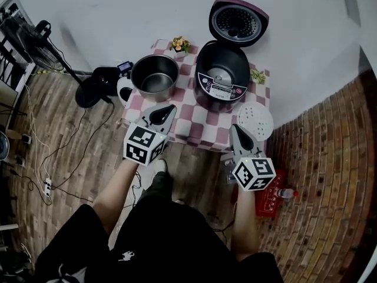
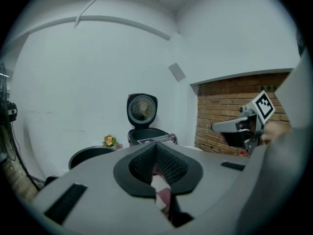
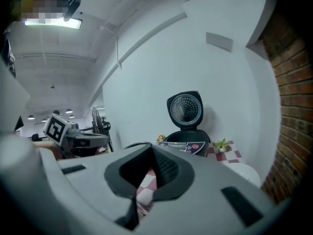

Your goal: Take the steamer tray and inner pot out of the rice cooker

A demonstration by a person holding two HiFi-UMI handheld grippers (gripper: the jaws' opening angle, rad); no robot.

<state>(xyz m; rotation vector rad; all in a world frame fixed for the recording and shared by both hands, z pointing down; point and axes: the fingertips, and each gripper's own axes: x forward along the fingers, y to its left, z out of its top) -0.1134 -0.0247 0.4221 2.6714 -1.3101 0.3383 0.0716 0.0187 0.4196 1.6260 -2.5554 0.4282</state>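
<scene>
The black rice cooker stands on the checkered table with its lid raised and its well empty. The metal inner pot sits on the table to its left. The white perforated steamer tray lies at the table's right front corner. My left gripper is shut and empty, hanging over the table's front edge just before the pot. My right gripper, also shut and empty, is beside the tray. In the left gripper view the cooker and pot lie ahead; the right gripper view shows the cooker and tray.
A small flower pot and a green plant stand at the table's back corners. A white kettle sits by the pot. A fan and cables are on the floor at left, and a red box at right.
</scene>
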